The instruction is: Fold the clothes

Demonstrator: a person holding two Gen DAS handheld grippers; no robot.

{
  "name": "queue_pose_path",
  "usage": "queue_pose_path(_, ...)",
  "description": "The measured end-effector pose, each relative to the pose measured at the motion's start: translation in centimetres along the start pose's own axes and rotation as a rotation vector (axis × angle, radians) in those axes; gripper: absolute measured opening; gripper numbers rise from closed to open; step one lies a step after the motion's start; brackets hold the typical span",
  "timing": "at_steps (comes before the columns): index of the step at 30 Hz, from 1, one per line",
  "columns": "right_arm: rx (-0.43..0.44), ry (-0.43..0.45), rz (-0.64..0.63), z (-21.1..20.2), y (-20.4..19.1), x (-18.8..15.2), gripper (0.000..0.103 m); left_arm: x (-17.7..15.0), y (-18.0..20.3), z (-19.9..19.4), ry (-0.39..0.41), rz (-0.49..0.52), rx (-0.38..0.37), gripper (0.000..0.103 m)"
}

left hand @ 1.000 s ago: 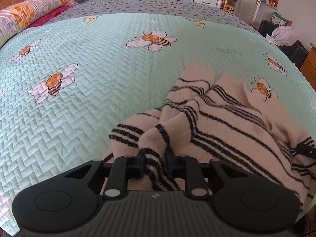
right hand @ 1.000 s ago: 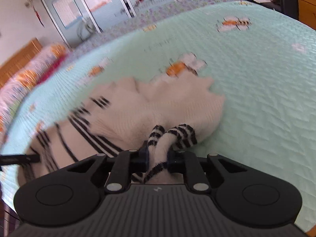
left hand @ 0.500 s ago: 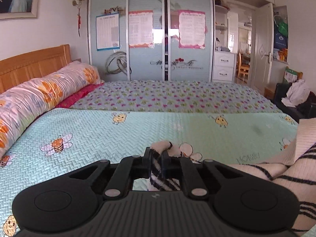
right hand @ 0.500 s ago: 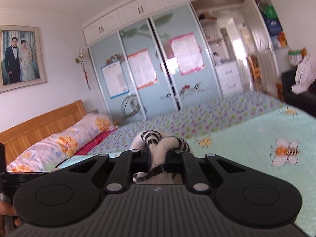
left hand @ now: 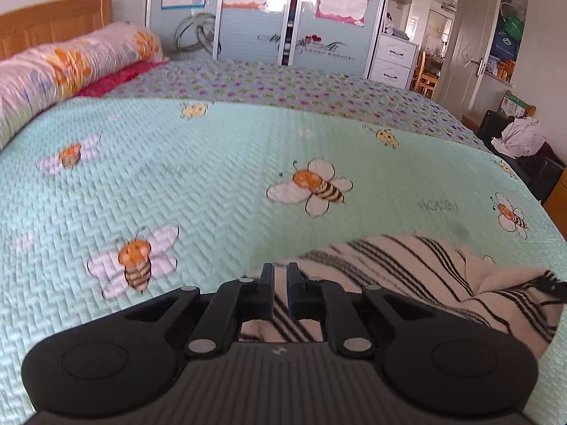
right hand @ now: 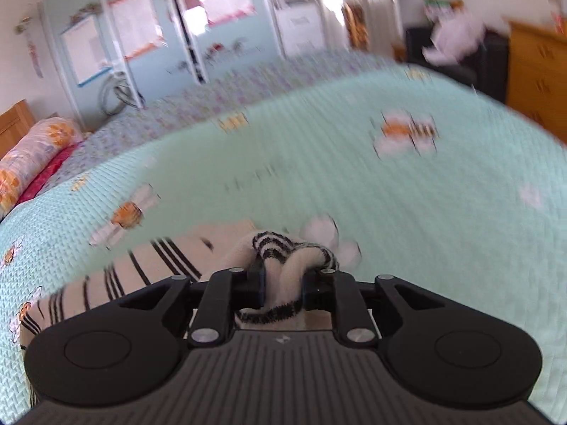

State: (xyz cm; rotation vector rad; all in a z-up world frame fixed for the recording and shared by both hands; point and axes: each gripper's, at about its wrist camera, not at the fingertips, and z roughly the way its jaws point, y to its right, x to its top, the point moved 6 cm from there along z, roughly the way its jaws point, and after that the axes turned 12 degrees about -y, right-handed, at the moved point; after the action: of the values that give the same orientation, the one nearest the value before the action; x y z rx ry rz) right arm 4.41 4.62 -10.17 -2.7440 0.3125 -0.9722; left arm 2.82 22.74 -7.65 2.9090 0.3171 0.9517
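Bed: mint-green quilted bedspread printed with cartoon bees (left hand: 219, 191) is covering the bed and carrying the work; it is looking soft and likely giving under any pressing.
Garment: cream knitted sweater with thin black stripes (left hand: 407, 269) is lying spread on the near right part of the bedspread, partly rumpled.
Left gripper (left hand: 280, 276): black fingers are sitting almost together with only a narrow slit between them, holding nothing, hovering just over the sweater's near edge.
Right gripper (right hand: 283, 283): jaws are clamping a bunched striped hem or cuff of the sweater, the wad bulging above and below the fingers; the view is blurring.
Handling: the knit is appearing light, limp and stretchy, so it is probably sagging from any single hold; taking it at a ribbed edge or corner, one per gripper, is seeming the surest way to keep a fold straight.
Room: long floral bolster (left hand: 67, 67) is resting by the wooden headboard, mirrored wardrobe doors (left hand: 255, 10) are standing beyond the bed, and a heap of white clothes (left hand: 521, 138) is sitting at the far right.
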Motion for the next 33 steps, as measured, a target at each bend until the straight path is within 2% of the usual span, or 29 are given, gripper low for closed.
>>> queue_pose_path(5,0.017,0.051,0.027,-2.6,0.3,-3.8,0.036,-5.0,-1.5,0.9,-0.098,-0.066,-0.014,0.011)
queue_pose_path(6,0.037,0.069,-0.008,-3.5,-0.4,-4.4,0.04,-6.0,-1.9,1.1,-0.115,-0.091,-0.023,0.014)
queue_pose_path(7,0.057,0.086,-0.045,-4.5,-1.2,-5.0,0.048,-6.9,-2.1,1.4,-0.135,-0.109,-0.024,0.018)
queue_pose_path(11,0.157,0.129,-0.295,-8.2,-6.5,-10.1,0.077,-10.1,-2.3,2.6,-0.209,-0.139,-0.001,0.021)
queue_pose_path(13,0.198,0.13,-0.459,-9.0,-9.6,-13.1,0.082,-11.2,-2.2,3.0,-0.239,-0.131,0.019,0.021)
queue_pose_path(16,0.163,0.071,-0.666,-7.3,-13.4,-17.1,0.082,-12.0,-2.1,3.1,-0.262,-0.123,0.039,0.021)
queue_pose_path(19,0.133,0.021,-0.708,-4.6,-15.1,-18.6,0.082,-12.2,-2.2,2.5,-0.25,-0.111,0.07,0.027)
queue_pose_path(22,0.089,0.027,-0.729,-2.6,-16.0,-18.7,0.08,-12.0,-2.4,2.0,-0.232,-0.093,0.103,0.032)
queue_pose_path(24,0.07,0.036,-0.731,-1.9,-16.1,-18.1,0.064,-11.8,-2.6,1.8,-0.224,-0.092,0.115,0.035)
queue_pose_path(25,0.067,0.037,-0.725,-1.8,-16.0,-17.7,0.047,-11.7,-2.6,1.8,-0.219,-0.092,0.118,0.036)
queue_pose_path(26,0.075,0.035,-0.709,-1.8,-15.8,-17.3,0.036,-11.6,-2.6,1.8,-0.215,-0.091,0.121,0.036)
queue_pose_path(27,0.084,0.034,-0.693,-1.9,-15.5,-17.0,0.033,-11.5,-2.5,1.9,-0.212,-0.087,0.124,0.036)
queue_pose_path(29,0.097,0.052,-0.671,-2.5,-14.8,-16.3,0.02,-11.5,-2.2,2.1,-0.212,-0.074,0.129,0.039)
queue_pose_path(33,0.042,0.14,-0.636,-4.1,-13.0,-14.0,0.016,-11.7,-1.4,2.3,-0.213,-0.036,0.121,0.042)
